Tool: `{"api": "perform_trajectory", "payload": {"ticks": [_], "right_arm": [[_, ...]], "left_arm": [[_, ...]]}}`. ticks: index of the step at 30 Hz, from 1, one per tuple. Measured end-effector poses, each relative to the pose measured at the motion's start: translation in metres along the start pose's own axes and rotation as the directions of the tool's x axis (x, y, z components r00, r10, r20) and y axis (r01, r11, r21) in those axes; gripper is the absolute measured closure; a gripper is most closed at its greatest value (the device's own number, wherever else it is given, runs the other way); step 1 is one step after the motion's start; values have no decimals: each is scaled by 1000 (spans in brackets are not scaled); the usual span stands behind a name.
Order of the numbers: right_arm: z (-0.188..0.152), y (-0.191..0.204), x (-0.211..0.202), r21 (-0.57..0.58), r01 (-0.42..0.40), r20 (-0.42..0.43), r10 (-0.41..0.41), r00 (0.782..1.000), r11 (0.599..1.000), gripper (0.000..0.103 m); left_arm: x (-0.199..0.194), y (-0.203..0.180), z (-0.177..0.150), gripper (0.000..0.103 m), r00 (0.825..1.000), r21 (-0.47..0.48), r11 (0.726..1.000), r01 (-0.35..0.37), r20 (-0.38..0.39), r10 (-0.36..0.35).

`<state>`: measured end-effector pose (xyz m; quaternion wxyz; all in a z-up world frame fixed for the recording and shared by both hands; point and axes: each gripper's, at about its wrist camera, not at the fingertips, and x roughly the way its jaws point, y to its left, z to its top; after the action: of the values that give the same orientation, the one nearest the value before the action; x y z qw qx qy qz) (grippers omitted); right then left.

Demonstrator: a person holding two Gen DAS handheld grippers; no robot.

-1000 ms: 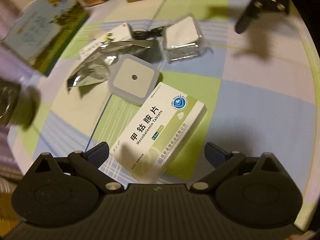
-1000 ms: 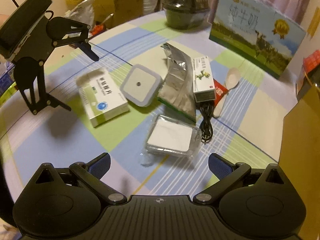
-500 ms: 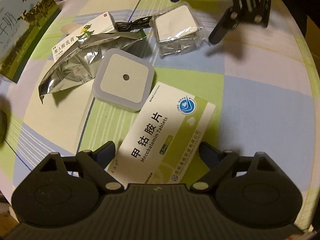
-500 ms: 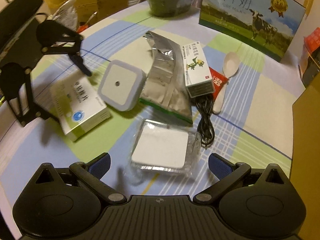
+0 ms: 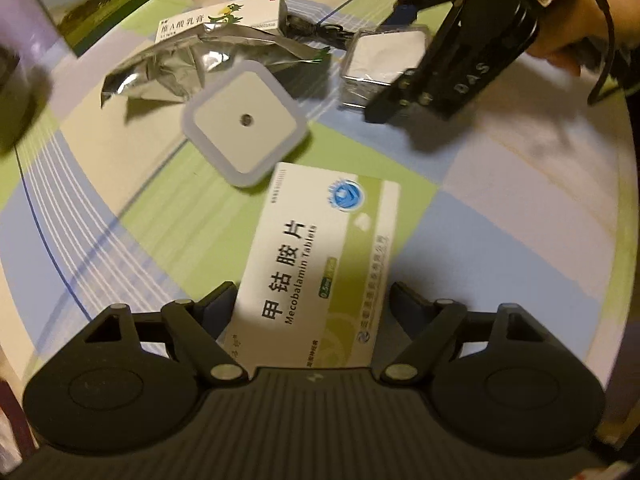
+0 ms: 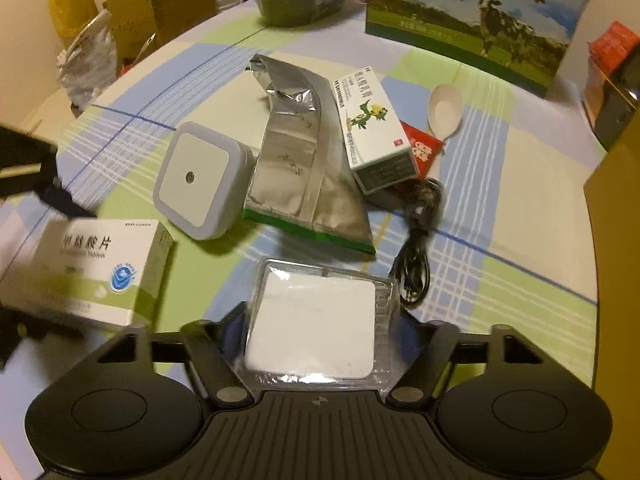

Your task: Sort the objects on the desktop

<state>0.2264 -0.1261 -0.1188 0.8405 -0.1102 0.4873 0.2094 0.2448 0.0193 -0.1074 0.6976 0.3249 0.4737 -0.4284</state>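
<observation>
Since the earlier frames both tools have been lowered and their jaws have been closing. The left tool (image 5: 310, 300) now straddles the Mecobalamin tablet box (image 5: 320, 264); its left pad touches, the right stands apart. The right tool (image 6: 316, 340) brackets the clear-wrapped white square (image 6: 312, 332); contact cannot be told. Both things lie on the checked surface (image 5: 500, 240).

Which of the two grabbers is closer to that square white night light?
Left. The left gripper straddles the tablet box touching the night light; the right gripper, around the clear-wrapped packet, sits farther off.

A home is suggested: a round surface (image 6: 520, 184) is covered by a checked cloth, a milk carton (image 6: 472, 20) is stood on it, and cardboard boxes (image 6: 160, 12) are stacked behind.
</observation>
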Motion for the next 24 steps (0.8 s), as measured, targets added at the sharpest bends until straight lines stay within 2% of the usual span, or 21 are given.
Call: {"api": "perform_trajectory", "payload": {"ticks": [3, 4, 5, 8, 14, 19, 24], "right_arm": [[-14, -3, -13, 31, -6, 9, 6, 1000, 1000, 37], [-23, -5, -19, 47, -8, 9, 8, 1000, 999, 37], [-30, -6, -24, 61, -10, 10, 9, 1000, 998, 37], [-59, -10, -45, 101, -7, 7, 6, 1000, 995, 37], [-111, -10, -83, 167, 17, 17, -20, 1000, 986, 37], [-137, -10, -107, 198, 33, 45, -43, 998, 980, 37], [-155, -16, -118, 195, 46, 66, -60, 996, 980, 37]], "left_arm": [[-1, -15, 1, 26, 1000, -26, 1000, -9, 0, 10], [-2, -20, 2, 33, 1000, -33, 999, -16, 4, 16], [-3, -24, 4, 34, 1000, -52, 998, -23, 6, 24], [-2, -40, 9, 35, 999, -76, 996, -54, 1, 54], [-5, -92, 16, 36, 999, -85, 995, -46, -3, 46], [-6, -136, 25, 35, 998, -108, 993, -41, 33, 45], [-3, -161, 24, 33, 990, -96, 994, -62, 123, 73]]}}
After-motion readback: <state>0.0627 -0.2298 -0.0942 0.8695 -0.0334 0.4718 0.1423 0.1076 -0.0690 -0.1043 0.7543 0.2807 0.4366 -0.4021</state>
